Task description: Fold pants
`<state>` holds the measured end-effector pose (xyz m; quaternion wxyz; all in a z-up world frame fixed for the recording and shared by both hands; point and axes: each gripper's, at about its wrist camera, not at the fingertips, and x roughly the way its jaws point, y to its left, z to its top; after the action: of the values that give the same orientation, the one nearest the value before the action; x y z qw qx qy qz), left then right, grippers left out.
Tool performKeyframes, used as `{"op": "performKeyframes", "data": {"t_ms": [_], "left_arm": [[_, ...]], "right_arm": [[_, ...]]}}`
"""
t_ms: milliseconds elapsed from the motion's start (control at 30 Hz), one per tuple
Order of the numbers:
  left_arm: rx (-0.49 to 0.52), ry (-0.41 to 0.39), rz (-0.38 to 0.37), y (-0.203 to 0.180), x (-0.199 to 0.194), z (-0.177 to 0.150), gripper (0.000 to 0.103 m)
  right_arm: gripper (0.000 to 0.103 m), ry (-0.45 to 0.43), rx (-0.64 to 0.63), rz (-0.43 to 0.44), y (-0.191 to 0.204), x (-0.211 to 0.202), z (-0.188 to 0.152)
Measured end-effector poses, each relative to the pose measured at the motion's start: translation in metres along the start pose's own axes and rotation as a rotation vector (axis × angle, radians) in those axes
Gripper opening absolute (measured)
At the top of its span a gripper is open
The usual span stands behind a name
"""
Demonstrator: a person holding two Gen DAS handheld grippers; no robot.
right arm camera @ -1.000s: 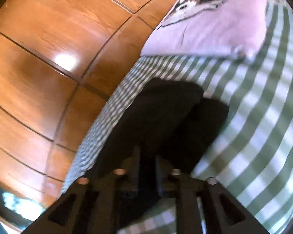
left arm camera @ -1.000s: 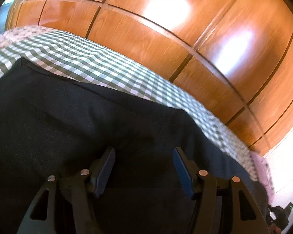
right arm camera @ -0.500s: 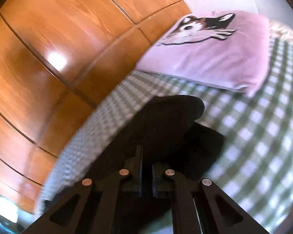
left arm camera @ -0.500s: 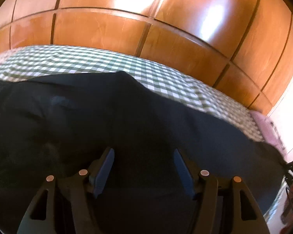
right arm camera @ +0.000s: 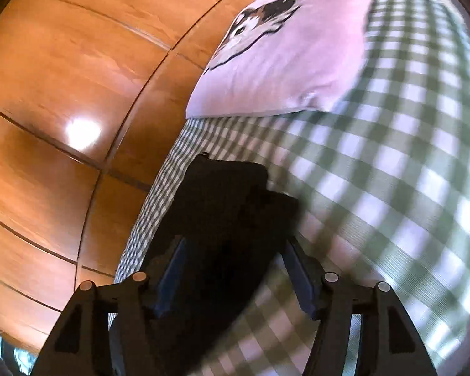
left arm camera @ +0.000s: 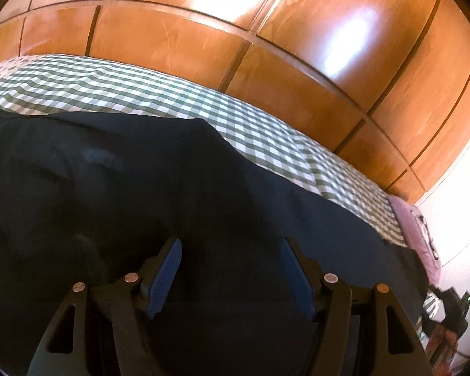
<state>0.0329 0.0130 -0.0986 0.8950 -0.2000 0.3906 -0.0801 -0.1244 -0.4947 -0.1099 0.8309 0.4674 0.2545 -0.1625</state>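
Observation:
Dark navy pants [left arm camera: 159,188] lie spread on a green-and-white checked bedsheet [left arm camera: 141,94]. My left gripper [left arm camera: 230,244] hovers over their wide part with its blue-padded jaws open and empty. In the right wrist view the narrow leg end of the pants [right arm camera: 225,194] lies on the sheet [right arm camera: 391,188]. My right gripper [right arm camera: 233,244] is open, its jaws standing on either side of the leg cloth, holding nothing.
A wooden panelled wardrobe [left arm camera: 266,47] runs along the far side of the bed, also in the right wrist view [right arm camera: 62,78]. A pink pillow with a dog picture [right arm camera: 291,50] lies beyond the leg end. Dark small items [left arm camera: 451,304] sit at the far right.
My right gripper was shut on the pants leg end and has opened, letting the cloth go. The left gripper stayed open and shifted its view slightly over the pants.

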Motion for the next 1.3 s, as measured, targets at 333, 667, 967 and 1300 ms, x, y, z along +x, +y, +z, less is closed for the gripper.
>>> {"op": "performKeyframes", "data": {"t_ms": [333, 667, 967, 1300], "left_arm": [[0.083, 0.009, 0.075, -0.009, 0.011, -0.003, 0.067], [0.055, 0.054, 0.039, -0.004, 0.003, 0.005, 0.067], [0.002, 0.052, 0.017, 0.005, -0.005, 0.055, 0.062], [0.223, 0.129, 0.166, 0.008, 0.071, 0.083, 0.023]], "right_arm": [[0.018, -0.111, -0.093, -0.153, 0.023, -0.025, -0.006], [0.038, -0.187, -0.170, -0.298, 0.037, -0.053, -0.019], [0.038, -0.050, -0.586, -0.031, 0.153, -0.024, -0.069], [0.026, 0.271, -0.918, 0.025, 0.217, 0.074, -0.166]]}}
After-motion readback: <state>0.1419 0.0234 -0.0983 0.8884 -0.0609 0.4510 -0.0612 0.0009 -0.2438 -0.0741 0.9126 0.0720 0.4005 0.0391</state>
